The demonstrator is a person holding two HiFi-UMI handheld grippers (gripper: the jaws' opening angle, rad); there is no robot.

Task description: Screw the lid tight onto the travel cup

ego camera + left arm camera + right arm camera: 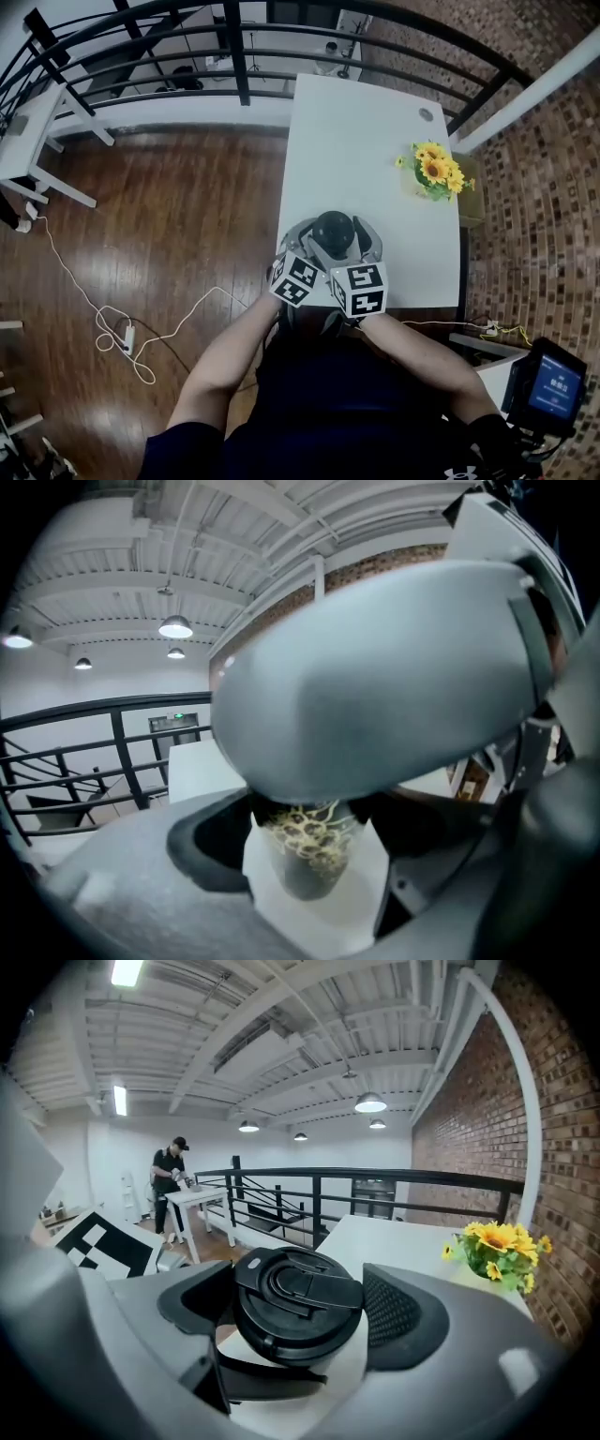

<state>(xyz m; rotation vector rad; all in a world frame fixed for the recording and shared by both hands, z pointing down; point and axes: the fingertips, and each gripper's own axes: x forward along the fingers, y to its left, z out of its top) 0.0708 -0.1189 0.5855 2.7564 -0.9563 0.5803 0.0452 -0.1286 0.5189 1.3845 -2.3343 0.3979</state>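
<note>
Your left tongs (314, 872) clamp the patterned travel cup (307, 841) by its body to keep it from spinning over the counter (366, 141), while your right tongs (302, 1327), just above them, close on the black lid (295, 1296) sitting atop it, likely placed for the tightening twist.

White table (375, 131) runs lengthwise away, sunflowers (437, 171) near its right edge; dark wooden floor (169, 206) to the left, a white cable (89, 300) looping across it; black railing (234, 52) curves past the far end; brick wall (553, 1138) on the right; white beamed ceiling (281, 1035), round hanging lamps (370, 1102) lit; a person (169, 1180) stands at a distant white desk (202, 1197).
</note>
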